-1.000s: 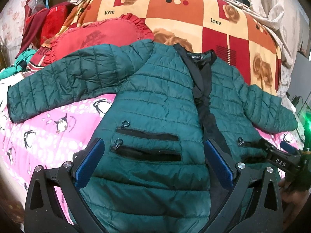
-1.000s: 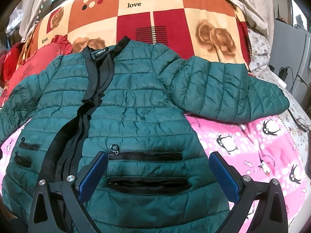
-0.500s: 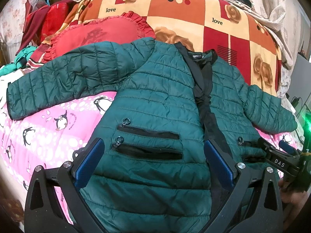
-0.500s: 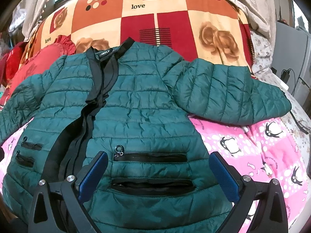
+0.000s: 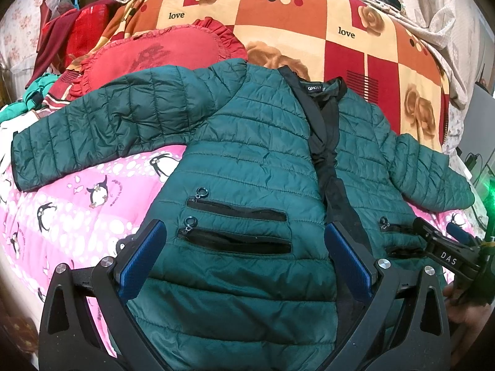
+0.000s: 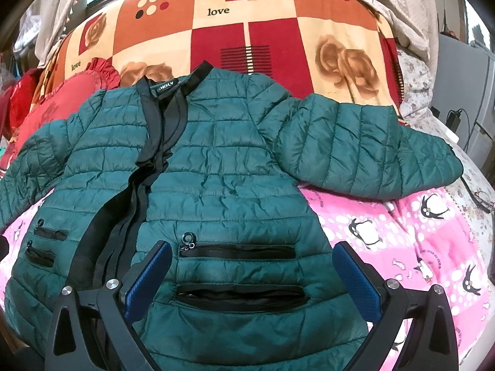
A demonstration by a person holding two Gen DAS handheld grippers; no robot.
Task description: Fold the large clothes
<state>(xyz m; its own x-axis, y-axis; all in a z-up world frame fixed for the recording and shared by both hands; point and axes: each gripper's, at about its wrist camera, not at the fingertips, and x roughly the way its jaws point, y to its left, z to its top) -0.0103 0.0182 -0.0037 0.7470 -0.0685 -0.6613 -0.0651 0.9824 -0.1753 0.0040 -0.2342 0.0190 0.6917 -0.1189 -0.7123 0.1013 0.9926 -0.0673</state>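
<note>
Green quilted jacket (image 5: 247,142): spread flat, front up, sleeves out, on pink penguin blanket (image 5: 77,213). Left gripper (image 5: 244,259) and right gripper (image 6: 252,281): jaws spread wide, empty, over hem

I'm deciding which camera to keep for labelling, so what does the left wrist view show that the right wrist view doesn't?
Only the left wrist view shows the right gripper, seen from the side and marked DAS, the jacket's full left-side sleeve, and red clothes piled at the back. Only the right wrist view shows the other sleeve spread full length and a charger with cable. Both share the green quilted jacket, lying flat and face up on the pink penguin blanket, the red frilled cushion and open jaws.
</note>
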